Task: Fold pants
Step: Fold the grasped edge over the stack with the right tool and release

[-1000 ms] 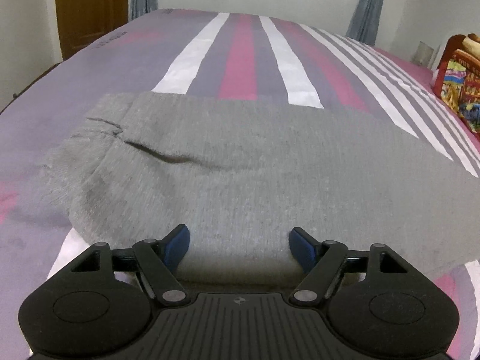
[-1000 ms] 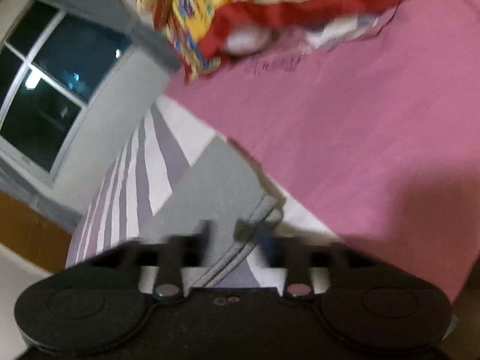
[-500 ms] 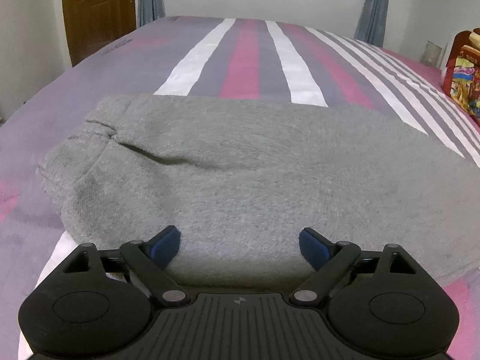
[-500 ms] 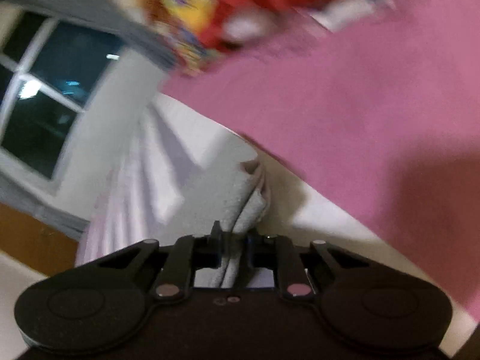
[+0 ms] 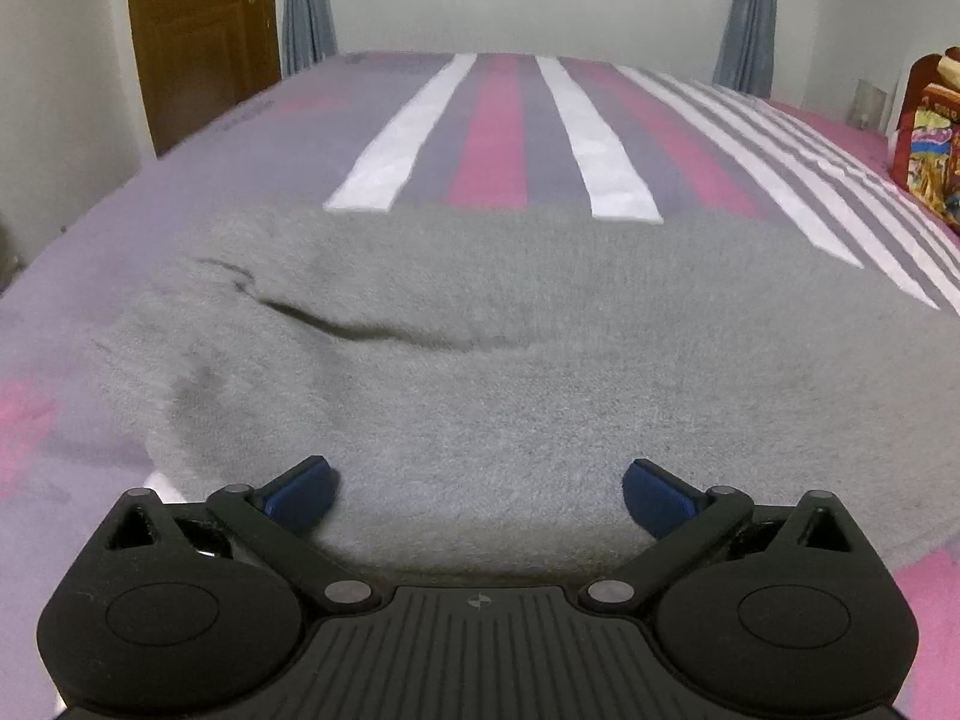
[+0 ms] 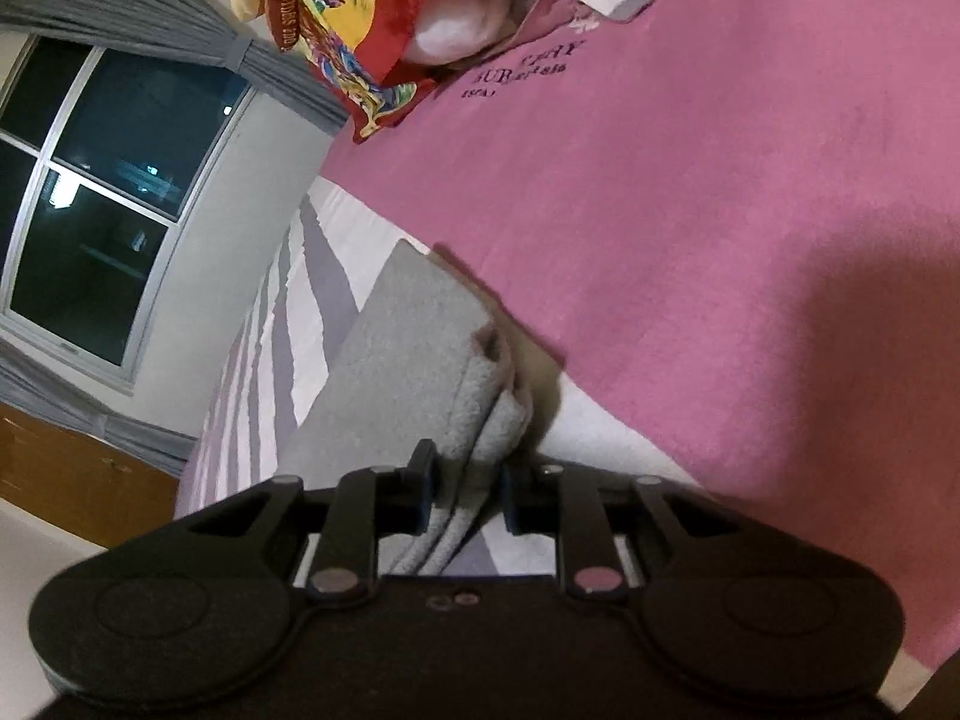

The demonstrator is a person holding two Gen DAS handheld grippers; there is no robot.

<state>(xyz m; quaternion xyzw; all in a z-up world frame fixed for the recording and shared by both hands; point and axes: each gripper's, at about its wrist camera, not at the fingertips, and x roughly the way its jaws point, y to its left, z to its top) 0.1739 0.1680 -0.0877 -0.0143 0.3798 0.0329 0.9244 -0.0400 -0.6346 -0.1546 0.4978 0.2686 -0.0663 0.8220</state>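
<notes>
While grey pants (image 5: 510, 360) are lying spread across a bed (image 5: 492, 120) with pink, white and purple stripes, the left gripper (image 5: 477, 495) is hovering over their near edge, its blue-tipped jaws standing wide apart and holding nothing. Seen from the tilted right wrist view, the right gripper (image 6: 465, 495) is pinching a bunched, layered edge of the pants (image 6: 420, 354) between its closed jaws. A red and yellow printed bag (image 6: 360, 18) is sitting farther off on the pink part of the sheet.
</notes>
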